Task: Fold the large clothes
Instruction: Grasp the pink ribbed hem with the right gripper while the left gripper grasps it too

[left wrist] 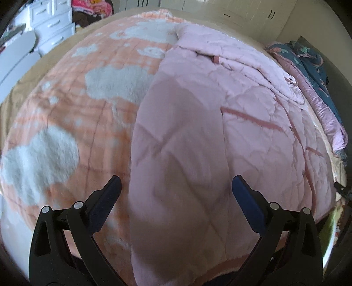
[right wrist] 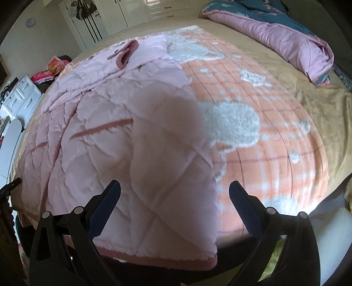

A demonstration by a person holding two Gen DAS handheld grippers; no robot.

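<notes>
A large pale pink quilted coat point(left wrist: 220, 123) lies spread on an orange-and-white fleece blanket point(left wrist: 72, 114) on the bed. In the left wrist view my left gripper point(left wrist: 176, 187) hovers open above the coat's near left edge, with nothing between its fingers. In the right wrist view the same coat point(right wrist: 105, 132) shows its darker pink hem at the bed's near edge and a folded collar at the far end. My right gripper point(right wrist: 175, 191) stands open over the coat's near right edge, holding nothing. The blanket point(right wrist: 264, 136) lies bare to the right.
A rolled purple and teal duvet point(right wrist: 286, 39) lies at the far right of the tan bedsheet point(right wrist: 325, 105). White drawers point(left wrist: 52, 24) stand at the far left, with closet doors point(right wrist: 114, 15) beyond the bed. A dark gripper tip point(right wrist: 11, 187) shows at the left edge.
</notes>
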